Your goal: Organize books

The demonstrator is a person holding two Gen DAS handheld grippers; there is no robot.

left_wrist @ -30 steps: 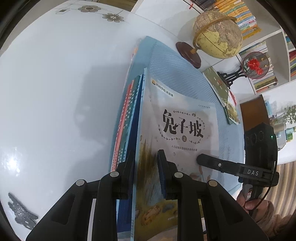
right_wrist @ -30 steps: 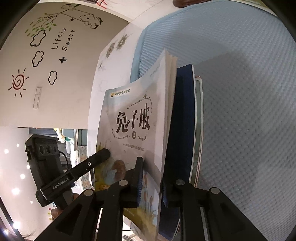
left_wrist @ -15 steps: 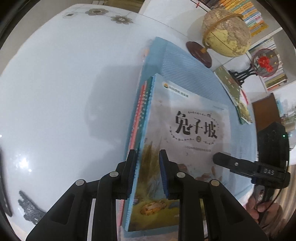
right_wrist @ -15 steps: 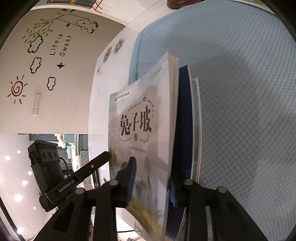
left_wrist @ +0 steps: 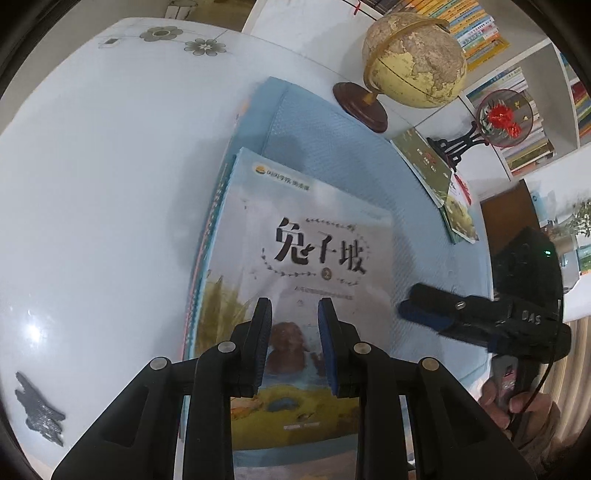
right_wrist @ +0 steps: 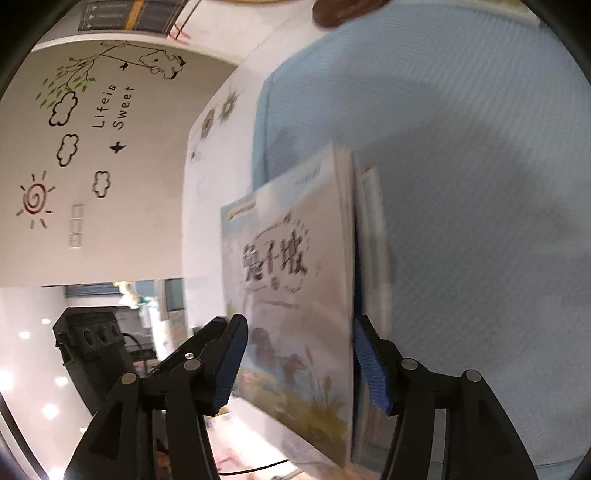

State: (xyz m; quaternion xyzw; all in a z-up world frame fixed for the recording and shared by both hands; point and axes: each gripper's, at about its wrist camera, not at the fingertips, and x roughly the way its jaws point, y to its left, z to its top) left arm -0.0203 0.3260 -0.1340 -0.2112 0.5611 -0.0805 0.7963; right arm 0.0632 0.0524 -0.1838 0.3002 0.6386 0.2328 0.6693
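Observation:
A stack of thin books (left_wrist: 295, 258) lies cover up on the blue mat (left_wrist: 332, 147), a pale picture book with black characters on top. My left gripper (left_wrist: 293, 314) hovers over the lower cover; a narrow gap separates its jaws and nothing is between them. My right gripper (left_wrist: 410, 306) sits just off the stack's right edge. In the right wrist view the blurred stack (right_wrist: 295, 295) shows between the fingers of the right gripper (right_wrist: 299, 350), whose jaws are opening, and neither pad touches it.
The mat lies on a white round table (left_wrist: 92, 184). A globe (left_wrist: 413, 55), a fan ornament (left_wrist: 504, 118) and two green books (left_wrist: 424, 162) stand at the back right, before bookshelves (left_wrist: 480, 26). A hand (left_wrist: 517, 406) holds the right gripper. A decorated wall (right_wrist: 92, 129) rises at left.
The stack, held upright on its edge by both grippers, has tipped over to lie cover up. Both grippers let go of it and drew back. The right jaws have spread wide.

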